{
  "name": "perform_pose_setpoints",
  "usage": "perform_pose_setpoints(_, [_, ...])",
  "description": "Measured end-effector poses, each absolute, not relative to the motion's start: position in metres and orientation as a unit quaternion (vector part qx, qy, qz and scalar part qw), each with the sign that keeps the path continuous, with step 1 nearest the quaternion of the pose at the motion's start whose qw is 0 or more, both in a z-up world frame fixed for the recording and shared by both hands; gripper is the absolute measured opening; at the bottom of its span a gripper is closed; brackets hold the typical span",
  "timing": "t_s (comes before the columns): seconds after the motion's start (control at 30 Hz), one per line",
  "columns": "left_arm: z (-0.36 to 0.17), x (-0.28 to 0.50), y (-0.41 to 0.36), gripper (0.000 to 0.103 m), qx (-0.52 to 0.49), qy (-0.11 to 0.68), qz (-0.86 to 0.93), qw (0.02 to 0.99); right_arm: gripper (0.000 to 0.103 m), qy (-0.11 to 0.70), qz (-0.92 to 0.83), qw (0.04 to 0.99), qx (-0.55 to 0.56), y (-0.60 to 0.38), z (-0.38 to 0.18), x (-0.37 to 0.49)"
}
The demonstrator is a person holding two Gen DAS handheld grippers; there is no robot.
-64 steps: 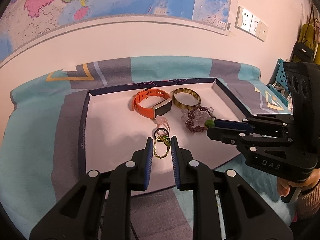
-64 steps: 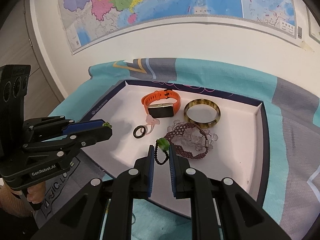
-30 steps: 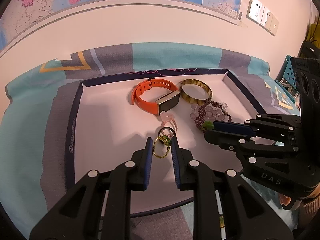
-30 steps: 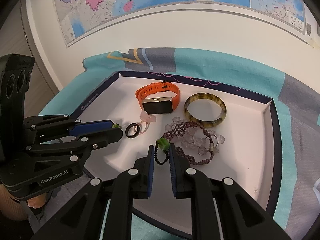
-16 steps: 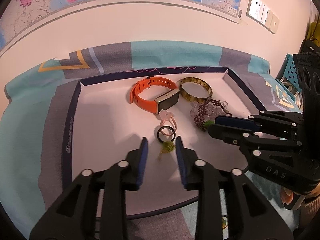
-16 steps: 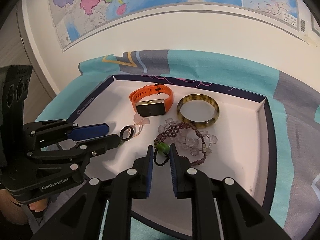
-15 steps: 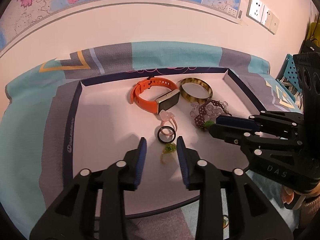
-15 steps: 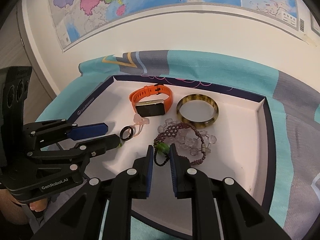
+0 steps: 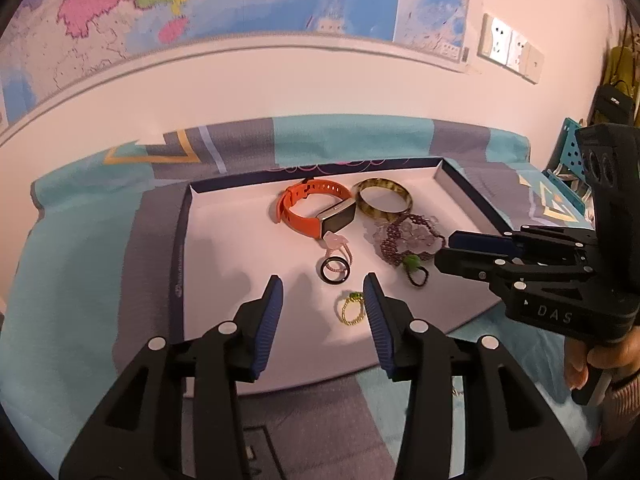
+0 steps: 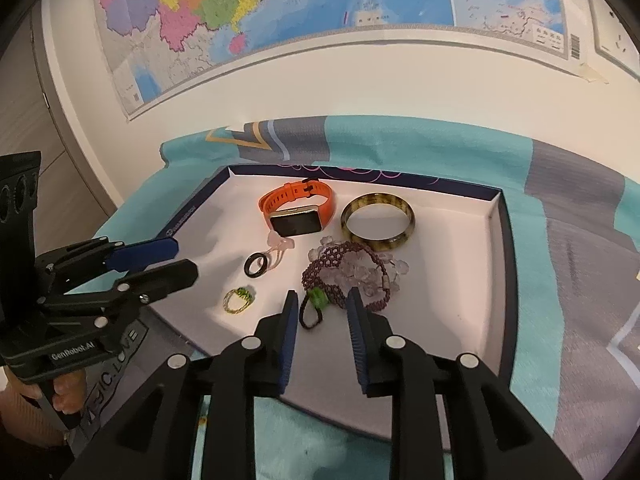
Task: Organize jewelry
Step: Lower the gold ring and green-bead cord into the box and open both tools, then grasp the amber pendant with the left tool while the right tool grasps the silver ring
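A white tray point(image 9: 224, 256) with a navy rim holds the jewelry. A gold chain ring with a green stone point(image 9: 352, 309) point(image 10: 239, 300) lies loose near the tray's front. My left gripper point(image 9: 322, 294) is open and empty just above it. A dark bead ring with a green bead point(image 10: 313, 308) point(image 9: 415, 270) lies on the tray between the tips of my right gripper point(image 10: 323, 307), which is open. Behind lie a black ring point(image 10: 256, 265), an orange smartwatch point(image 10: 298, 210), a tortoiseshell bangle point(image 10: 378, 220) and a purple bead bracelet point(image 10: 352, 274).
The tray sits on a teal and grey patterned cloth point(image 10: 580, 264) against a white wall with maps point(image 10: 280, 8). Wall sockets point(image 9: 510, 50) are at the right. A blue crate point(image 9: 566, 148) stands past the cloth's right end.
Both grippers have opened. The gold ring dropped from the left gripper onto the tray; the dark bead ring now lies on the tray, released by the right gripper. Both grippers pulled back slightly.
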State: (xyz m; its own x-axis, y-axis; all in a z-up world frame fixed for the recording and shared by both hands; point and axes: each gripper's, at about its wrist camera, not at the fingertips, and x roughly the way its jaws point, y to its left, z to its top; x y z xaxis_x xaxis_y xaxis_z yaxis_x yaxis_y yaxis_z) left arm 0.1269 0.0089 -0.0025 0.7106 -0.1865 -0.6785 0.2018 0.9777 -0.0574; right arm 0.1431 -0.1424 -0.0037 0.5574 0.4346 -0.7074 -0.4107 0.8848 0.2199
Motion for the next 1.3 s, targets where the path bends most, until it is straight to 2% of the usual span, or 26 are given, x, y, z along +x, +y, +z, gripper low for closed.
perform_pose_setpoints(0.43, [0.003, 0.065, 0.002, 0.046, 0.042, 0.345, -0.148, 0.926, 0.031, 0.383, 0.260, 0.886, -0.013, -0.152, 0.009, 0.084])
perform_pose_setpoints(0.6, [-0.007, 0.050, -0.006, 0.051, 0.054, 0.355, -0.171, 0.918, 0.032, 0.395, 0.269, 0.878, -0.021, -0.147, -0.003, 0.067])
perform_pose_setpoints(1.0, [-0.030, 0.047, -0.022, 0.054, 0.067, 0.390, -0.183, 0.900, 0.035, 0.422, 0.269, 0.866, -0.022, -0.138, -0.024, 0.059])
perform_pose_setpoints(1.07, [-0.033, 0.048, -0.026, 0.053, 0.069, 0.393, -0.184, 0.898, 0.036, 0.422, 0.267, 0.866, -0.019, -0.139, -0.024, 0.060])
perform_pose_setpoints(1.3, [-0.042, 0.057, -0.034, 0.039, 0.066, 0.414, -0.188, 0.888, 0.036, 0.423, 0.268, 0.866, -0.019, -0.139, -0.025, 0.060])
